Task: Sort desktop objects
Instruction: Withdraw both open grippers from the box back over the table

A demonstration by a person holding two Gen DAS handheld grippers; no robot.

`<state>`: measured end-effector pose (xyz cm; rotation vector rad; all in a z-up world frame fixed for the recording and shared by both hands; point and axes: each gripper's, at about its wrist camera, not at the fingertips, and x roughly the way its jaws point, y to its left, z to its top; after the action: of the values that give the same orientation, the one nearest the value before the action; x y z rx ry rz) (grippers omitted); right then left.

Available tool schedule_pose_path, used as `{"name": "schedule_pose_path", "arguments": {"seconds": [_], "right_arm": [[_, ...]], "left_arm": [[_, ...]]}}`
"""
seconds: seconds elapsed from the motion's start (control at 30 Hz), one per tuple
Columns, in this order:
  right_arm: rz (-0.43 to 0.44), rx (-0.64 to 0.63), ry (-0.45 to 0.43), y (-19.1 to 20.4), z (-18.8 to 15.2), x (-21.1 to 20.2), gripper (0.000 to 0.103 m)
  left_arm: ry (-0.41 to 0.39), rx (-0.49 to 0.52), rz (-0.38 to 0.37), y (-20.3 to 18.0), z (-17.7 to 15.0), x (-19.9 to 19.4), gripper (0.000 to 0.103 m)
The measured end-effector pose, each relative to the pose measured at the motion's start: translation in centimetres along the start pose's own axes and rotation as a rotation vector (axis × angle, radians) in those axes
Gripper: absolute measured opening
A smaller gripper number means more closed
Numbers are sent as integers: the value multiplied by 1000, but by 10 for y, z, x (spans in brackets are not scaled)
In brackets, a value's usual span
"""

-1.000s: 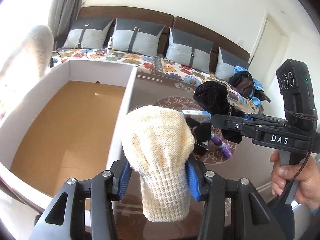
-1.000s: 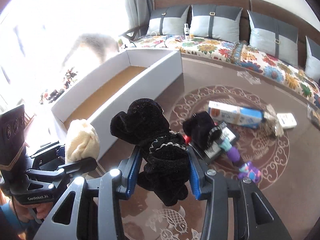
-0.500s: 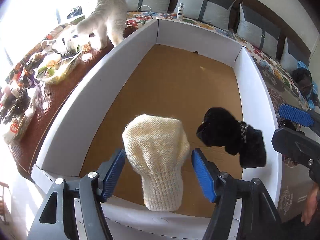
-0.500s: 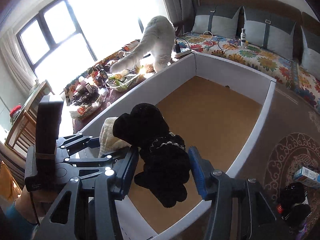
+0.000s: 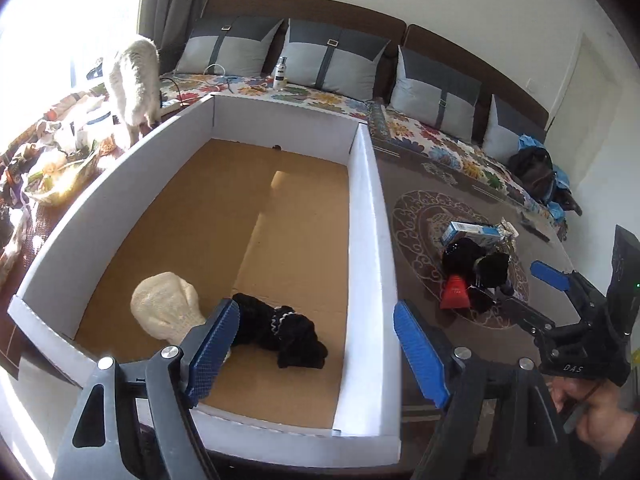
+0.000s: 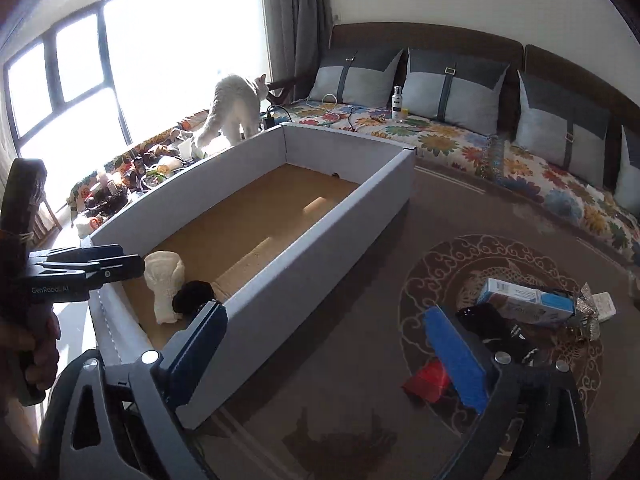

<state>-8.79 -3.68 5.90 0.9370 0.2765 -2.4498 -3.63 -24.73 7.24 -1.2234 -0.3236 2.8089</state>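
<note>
A cream knitted sock (image 5: 166,308) (image 6: 164,280) and a black frilled cloth (image 5: 280,330) (image 6: 192,296) lie on the brown floor of the white-walled box (image 5: 366,240) (image 6: 320,248), at its near end. My left gripper (image 5: 316,308) (image 6: 132,262) hangs above that end, its jaws opening with nothing pressed between the pads. My right gripper (image 6: 324,312) (image 5: 528,290) is over the table just right of the box wall, jaws opening wide and holding nothing. A blue-white carton (image 5: 472,234) (image 6: 524,300), black items (image 5: 476,264) and a red piece (image 5: 454,298) (image 6: 428,378) sit on the patterned table.
A white cat (image 5: 132,80) (image 6: 232,108) stands on the cluttered ledge beyond the box's far left corner. A sofa with grey cushions (image 5: 332,60) runs along the back, with a small bottle (image 5: 282,74) on it. A person's hand (image 5: 592,412) holds the right gripper's handle.
Both grippers opened and let go. The cream sock and the black cloth dropped onto the box floor. Both views swung back to the right, toward the table.
</note>
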Motion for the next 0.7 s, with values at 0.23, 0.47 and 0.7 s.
{"name": "schedule_pose_path", "arguments": {"seconds": [0.23,0.47,0.7], "right_arm": [[-229,105,151,-119,-113,-29,101],[-279,235,255,-170,-165,-34,101],[-255,271,261,-180,-166,-15,101]], "left_arm": [[73,186,-227,-141,-38,24,93],[191,271,-110,-184,-81,104,93],[160,301,2,-173,-80,129,93]]}}
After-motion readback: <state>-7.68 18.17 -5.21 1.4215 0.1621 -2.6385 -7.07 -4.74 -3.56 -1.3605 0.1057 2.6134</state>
